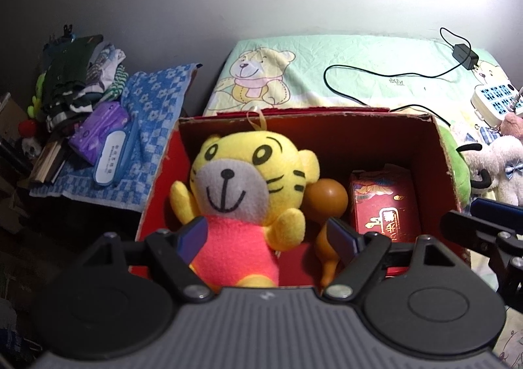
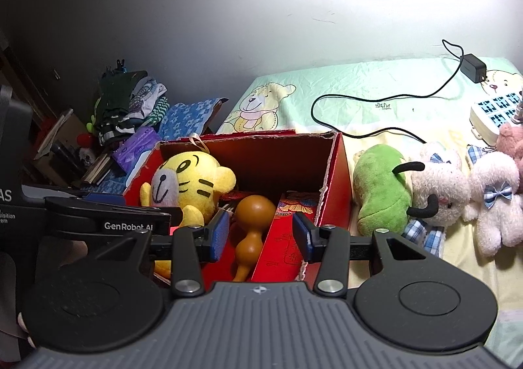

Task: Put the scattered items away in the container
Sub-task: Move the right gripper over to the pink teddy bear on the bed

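Observation:
An open red cardboard box [image 1: 304, 114] [image 2: 340, 179] stands on the bed. Inside lie a yellow tiger plush [image 1: 242, 172] [image 2: 186, 179] in a pink shirt, a brown gourd [image 1: 327, 195] [image 2: 253, 215] and a red packet [image 1: 382, 205] [image 2: 287, 231]. My left gripper [image 1: 268, 235] hovers open over the tiger's body, jaws wide, the right pad clear of it. My right gripper [image 2: 260, 231] hangs open and empty over the box's near side. On the sheet right of the box lie a green plush [image 2: 382, 189], a white horned plush [image 2: 438, 185] and a white bunny [image 2: 493, 199].
A black charger [image 2: 472, 68] with its cable and a white power strip [image 2: 493, 110] lie on the bear-print sheet behind the toys. Left of the box sit a blue towel [image 1: 157, 107], a purple pack [image 1: 98, 130] and a pile of clothes [image 1: 81, 74].

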The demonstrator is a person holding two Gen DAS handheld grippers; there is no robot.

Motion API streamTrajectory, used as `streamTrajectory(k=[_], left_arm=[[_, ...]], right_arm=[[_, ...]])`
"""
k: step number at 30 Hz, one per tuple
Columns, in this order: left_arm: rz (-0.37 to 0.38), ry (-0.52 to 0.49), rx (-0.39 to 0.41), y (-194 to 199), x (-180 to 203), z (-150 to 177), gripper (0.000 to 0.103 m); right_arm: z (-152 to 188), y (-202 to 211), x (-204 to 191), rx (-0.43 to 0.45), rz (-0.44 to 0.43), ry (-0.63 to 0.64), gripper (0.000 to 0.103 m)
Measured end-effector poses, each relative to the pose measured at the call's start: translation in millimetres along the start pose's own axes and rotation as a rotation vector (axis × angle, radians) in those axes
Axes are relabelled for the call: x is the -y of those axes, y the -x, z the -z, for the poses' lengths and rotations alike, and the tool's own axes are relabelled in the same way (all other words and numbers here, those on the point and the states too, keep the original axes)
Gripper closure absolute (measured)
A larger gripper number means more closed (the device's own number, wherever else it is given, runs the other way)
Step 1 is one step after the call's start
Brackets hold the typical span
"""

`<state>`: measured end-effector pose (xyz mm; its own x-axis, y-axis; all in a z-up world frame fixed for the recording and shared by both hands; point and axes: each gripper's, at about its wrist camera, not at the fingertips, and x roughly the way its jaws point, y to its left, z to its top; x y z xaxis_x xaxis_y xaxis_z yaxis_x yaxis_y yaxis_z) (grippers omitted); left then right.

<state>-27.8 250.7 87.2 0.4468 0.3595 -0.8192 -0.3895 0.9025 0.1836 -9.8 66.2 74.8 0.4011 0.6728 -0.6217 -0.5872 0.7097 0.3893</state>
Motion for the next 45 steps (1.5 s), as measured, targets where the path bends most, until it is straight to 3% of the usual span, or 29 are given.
streamTrajectory(k=[19,26,34,39,45], left_arm=[[0.079,-0.115,0.038,21,98,-9,0.022],[0.194,-0.178,0.063,35,150,-5,0.026],[0.384,-0.245,0.076,33,215,0,0.025],[0.551,-0.208,0.044,15,246,-10,0.025],[0.617,-0.184,0.044,0,284,-40,0.026]], right_arm=[[12,47,87,0.028,0.058,-0.13,0.056],[22,74,131,0.035,0.124,-0.177,0.056],[34,110,203,0.057,0.219,-0.318,0.056],[20,123,233,0.086,0.258,-0.326,0.056],[1,120,272,0.114,0.277,-0.346,0.056]])
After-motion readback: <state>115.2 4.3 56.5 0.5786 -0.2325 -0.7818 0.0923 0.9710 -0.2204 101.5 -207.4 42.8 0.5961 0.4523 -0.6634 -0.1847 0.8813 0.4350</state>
